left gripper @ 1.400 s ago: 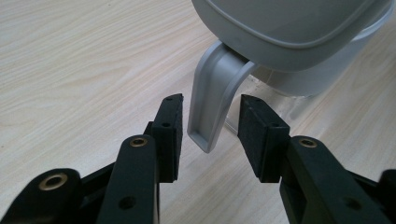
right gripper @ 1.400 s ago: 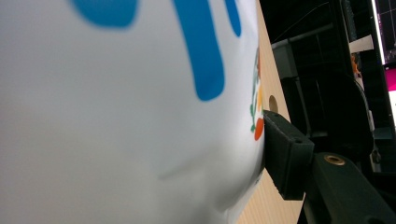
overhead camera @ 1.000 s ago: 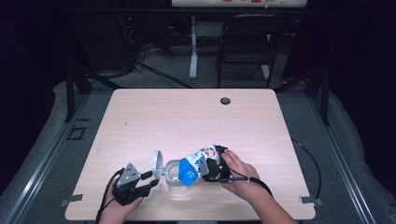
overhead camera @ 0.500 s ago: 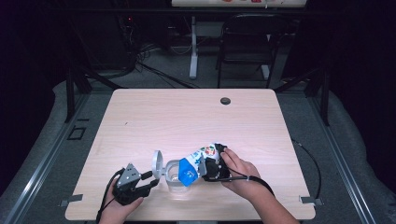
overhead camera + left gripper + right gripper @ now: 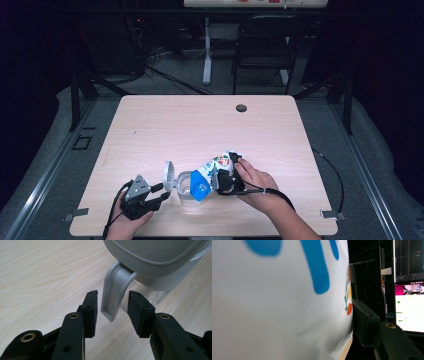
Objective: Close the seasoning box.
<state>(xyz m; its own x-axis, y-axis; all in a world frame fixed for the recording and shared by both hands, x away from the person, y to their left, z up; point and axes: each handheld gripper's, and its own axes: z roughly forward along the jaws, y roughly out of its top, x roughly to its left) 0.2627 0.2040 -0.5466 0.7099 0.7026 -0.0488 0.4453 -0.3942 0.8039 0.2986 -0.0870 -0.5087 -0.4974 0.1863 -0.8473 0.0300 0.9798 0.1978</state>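
- The left tool [image 5: 112, 308] stands open, its black pads either side of the stiff grey plastic handle [image 5: 115, 288] of the clear lidded pitcher [image 5: 186, 187], not touching; that handle is the firm place to grip.
- The right tool [image 5: 226, 177] is clamped on a white-and-blue soft pouch [image 5: 212, 172], tilted over the pitcher's mouth; light and crushable, I judge.
- Both sit at the near edge of the pale wooden bench [image 5: 200, 125].

You sit at a pale wooden table [image 5: 200, 125] with a small round black hole [image 5: 241, 108] near its far edge. Behind it stands a dark metal chair [image 5: 262, 50] on a grey floor [image 5: 45, 165]. The room around you is dark.
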